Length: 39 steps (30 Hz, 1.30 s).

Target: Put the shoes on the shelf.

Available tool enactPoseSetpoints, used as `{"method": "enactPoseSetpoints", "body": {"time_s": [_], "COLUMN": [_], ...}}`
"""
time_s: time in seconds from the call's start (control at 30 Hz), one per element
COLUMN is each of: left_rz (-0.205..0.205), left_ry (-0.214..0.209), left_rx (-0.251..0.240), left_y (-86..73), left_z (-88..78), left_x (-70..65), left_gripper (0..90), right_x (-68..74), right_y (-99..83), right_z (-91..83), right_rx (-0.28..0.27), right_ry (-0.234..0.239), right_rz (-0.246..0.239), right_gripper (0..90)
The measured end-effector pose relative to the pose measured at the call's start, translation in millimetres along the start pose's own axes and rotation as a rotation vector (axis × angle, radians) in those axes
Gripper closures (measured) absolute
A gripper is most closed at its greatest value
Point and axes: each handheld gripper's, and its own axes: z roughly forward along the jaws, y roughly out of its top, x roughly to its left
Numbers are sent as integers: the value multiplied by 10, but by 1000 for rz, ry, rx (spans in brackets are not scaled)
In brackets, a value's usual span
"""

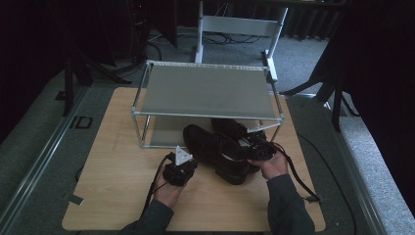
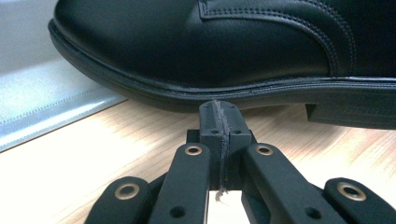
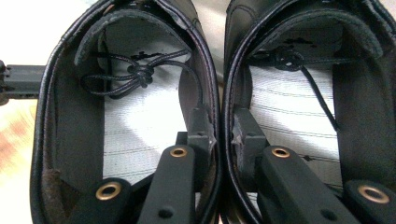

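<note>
Right gripper [image 3: 224,135]: clamped on both inner collars of the shoes [image 1: 222,149], by the rack [image 1: 205,93].
Left gripper [image 2: 219,126]: jaws closed, empty, at the sole.
Tip: probably lift level, steadying the pair.

A wooden tabletop [image 1: 122,196] sits on grey carpet [image 1: 29,132]; toward its far side stands a two-tier metal-framed shelf rack [image 1: 208,90]; beyond it, a white frame [image 1: 240,24] and cables [image 1: 235,38]; dark stands at far left [image 1: 68,73] and far right [image 1: 335,93].
</note>
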Motion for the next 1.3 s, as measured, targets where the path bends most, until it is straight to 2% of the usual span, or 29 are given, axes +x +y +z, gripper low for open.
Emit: {"method": "enactPoseSetpoints", "body": {"time_s": [0.33, 0.67, 0.7, 0.97, 1.3], "left_rz": [4, -3, 5, -23, -22], "left_ry": [-2, -2, 9, 25, 49], "left_rx": [18, 27, 33, 25, 26], "left_y": [16, 47, 52, 99, 164], "left_z": [60, 134, 138, 250, 426], "left_x": [-29, -32, -33, 60, 120], "left_gripper": [900, 900, 900, 900, 900], "right_x": [50, 121, 132, 190, 177], "right_y": [80, 131, 136, 168, 194], "right_z": [83, 127, 135, 161, 230], "right_rx": [-7, -30, -29, -32, -47], "right_ry": [-27, -7, -7, -12, -45], "right_rz": [-3, -4, -9, -35, -30], "right_gripper": [804, 804, 804, 803, 802]}}
